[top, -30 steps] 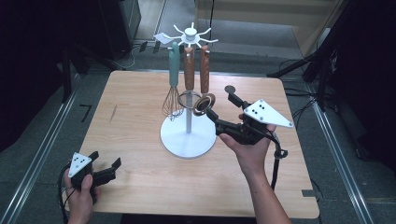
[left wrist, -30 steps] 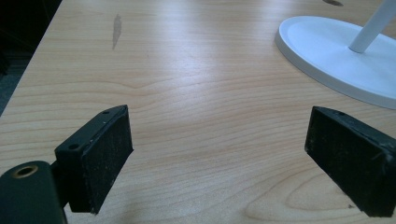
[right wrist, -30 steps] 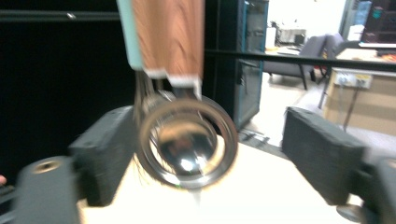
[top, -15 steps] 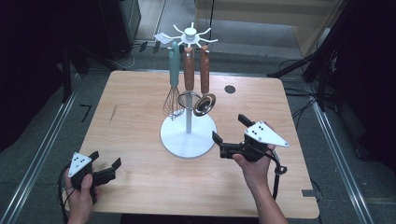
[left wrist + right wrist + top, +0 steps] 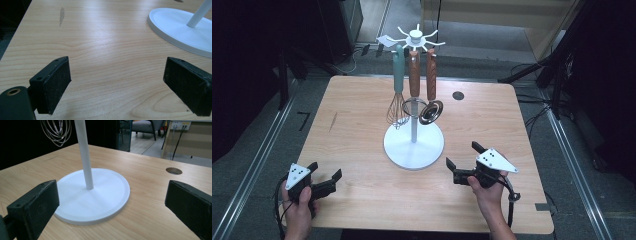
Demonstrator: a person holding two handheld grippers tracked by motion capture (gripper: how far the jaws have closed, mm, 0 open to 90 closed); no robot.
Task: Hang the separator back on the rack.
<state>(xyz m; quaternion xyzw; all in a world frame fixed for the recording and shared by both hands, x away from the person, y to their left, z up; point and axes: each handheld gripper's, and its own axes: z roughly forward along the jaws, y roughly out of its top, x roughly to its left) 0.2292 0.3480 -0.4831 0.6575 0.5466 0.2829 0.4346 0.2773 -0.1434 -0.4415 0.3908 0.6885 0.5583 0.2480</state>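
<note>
A white utensil stand rises from the middle of the wooden table. From its top hooks hang a teal-handled whisk, a wood-handled tool and a wood-handled round metal utensil. My right gripper is open, low over the table just right of the stand's base, with nothing between its fingers. Its own view looks at the base, the pole and the whisk wires. My left gripper is open and empty near the front left corner, with the base off to its far right.
A round cable hole sits in the table at the back right, also seen as the hole. A dark streak marks the wood at the left. Metal rails and cables run along the floor on both sides of the table.
My right gripper has drawn back from the hanging utensils toward the table's front right and dropped lower, empty. The left gripper has stayed put.
</note>
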